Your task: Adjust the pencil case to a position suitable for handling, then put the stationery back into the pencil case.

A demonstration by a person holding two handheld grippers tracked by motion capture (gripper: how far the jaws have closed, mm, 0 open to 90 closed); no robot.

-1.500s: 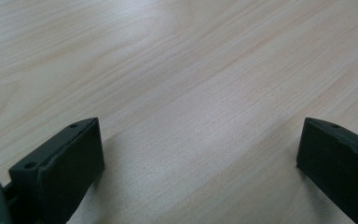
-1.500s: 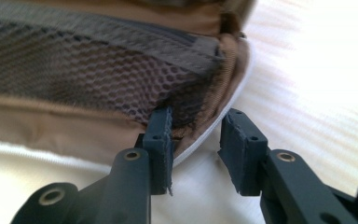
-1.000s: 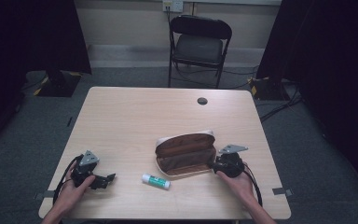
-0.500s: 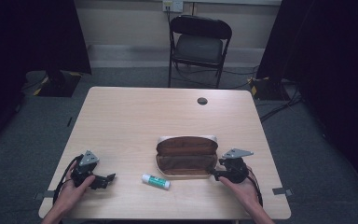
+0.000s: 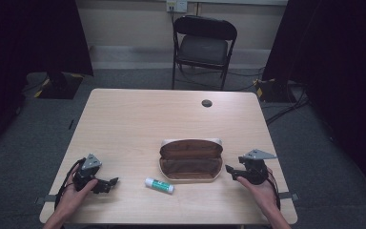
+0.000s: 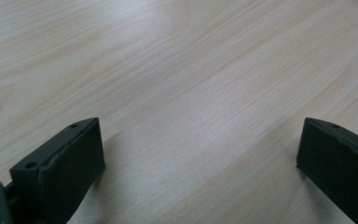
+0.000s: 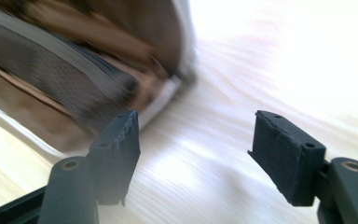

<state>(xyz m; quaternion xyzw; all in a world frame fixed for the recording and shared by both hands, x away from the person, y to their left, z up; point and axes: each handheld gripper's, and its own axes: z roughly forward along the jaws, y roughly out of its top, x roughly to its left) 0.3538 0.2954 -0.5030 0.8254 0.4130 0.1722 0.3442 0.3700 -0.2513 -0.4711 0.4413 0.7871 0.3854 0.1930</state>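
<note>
An open brown glasses case (image 5: 190,160) lies on the wooden table (image 5: 138,124), its lid raised toward the far side. In the right gripper view the case (image 7: 74,60) looms blurred at upper left. My right gripper (image 5: 229,170) sits just right of the case, a small gap apart; its jaws have just been opening and hold nothing (image 7: 193,140). A white and green glue stick (image 5: 159,185) lies in front of the case's left end. My left gripper (image 5: 110,182) rests near the table's front left, open over bare wood (image 6: 200,149).
A small dark round cap (image 5: 207,103) sits near the table's far edge. A black folding chair (image 5: 204,46) stands behind the table. Cables lie on the floor at the right. Bare wood spreads across the table's far and left parts.
My right gripper has let go of the case's right end, opened, and drawn back to the right. The case now lies fully open. The left gripper has stayed put.
</note>
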